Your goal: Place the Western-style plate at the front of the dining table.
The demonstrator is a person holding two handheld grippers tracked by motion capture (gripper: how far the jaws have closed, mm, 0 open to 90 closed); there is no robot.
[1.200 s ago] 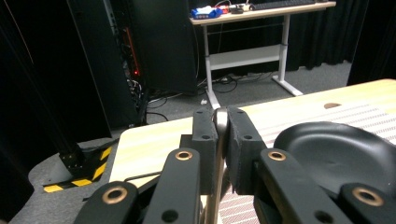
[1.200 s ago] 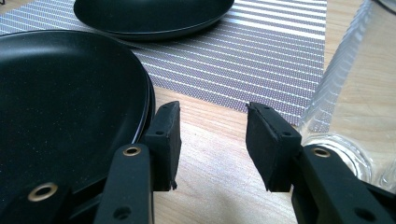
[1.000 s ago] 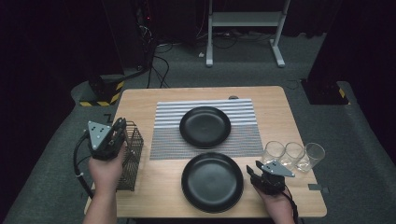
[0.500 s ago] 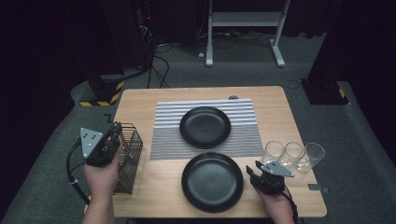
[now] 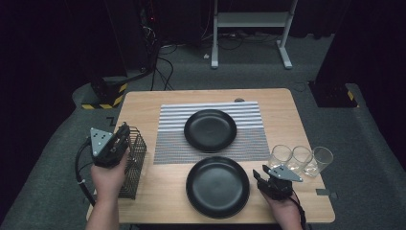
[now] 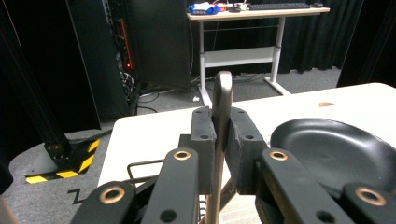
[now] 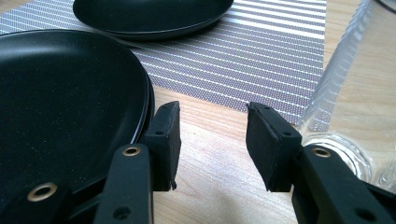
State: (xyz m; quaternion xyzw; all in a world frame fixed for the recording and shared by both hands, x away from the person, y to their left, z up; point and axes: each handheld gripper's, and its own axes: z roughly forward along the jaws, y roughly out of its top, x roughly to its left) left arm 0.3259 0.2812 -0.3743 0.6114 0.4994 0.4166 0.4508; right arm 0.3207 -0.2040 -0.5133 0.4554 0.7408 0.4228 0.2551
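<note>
Wooden counter (image 5: 158,191) half laid: left tongs (image 6: 219,140) clamp a metal utensil handle (image 6: 223,91) above the wire mesh caddy (image 5: 135,158); right tongs (image 7: 212,140) half-open, empty; cutlery unplaced.

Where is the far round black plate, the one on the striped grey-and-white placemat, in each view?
High view: far round black plate at centre, on the striped grey-and-white placemat.
Left gripper view: plate at right, beyond the jaws.
Right gripper view: plate along the top, left of centre.
Shared landmark: the placemat under it.
</note>
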